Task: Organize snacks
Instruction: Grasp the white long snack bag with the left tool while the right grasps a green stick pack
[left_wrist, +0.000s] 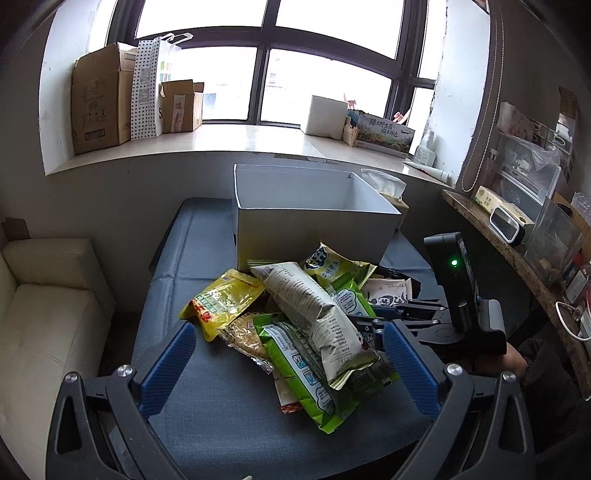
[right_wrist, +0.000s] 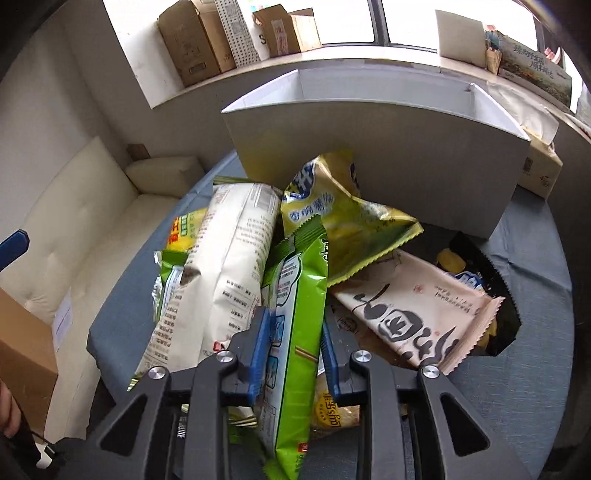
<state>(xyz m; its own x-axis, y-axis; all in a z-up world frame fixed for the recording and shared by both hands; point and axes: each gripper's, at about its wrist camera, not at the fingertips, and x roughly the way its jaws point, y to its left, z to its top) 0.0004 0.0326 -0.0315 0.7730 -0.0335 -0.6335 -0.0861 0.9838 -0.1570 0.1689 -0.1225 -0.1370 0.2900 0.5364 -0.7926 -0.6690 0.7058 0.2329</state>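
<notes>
A pile of snack packets lies on the blue table in front of an open white box (left_wrist: 314, 221). The pile holds a long white packet (left_wrist: 314, 310), a yellow bag (left_wrist: 221, 299), green packets (left_wrist: 295, 365) and a pale pink packet (right_wrist: 417, 314). My left gripper (left_wrist: 291, 354) is open, its blue fingers either side of the pile's near end. My right gripper (right_wrist: 295, 343) is shut on a green packet (right_wrist: 295, 332), which stands upright between the pads. The right gripper also shows in the left wrist view (left_wrist: 406, 314), at the pile's right side.
The white box (right_wrist: 369, 155) stands at the table's far side, with a tissue box (right_wrist: 539, 170) to its right. A cream sofa (left_wrist: 44, 332) is left of the table. A cluttered shelf (left_wrist: 517, 229) runs along the right. Cardboard boxes (left_wrist: 99, 96) stand on the windowsill.
</notes>
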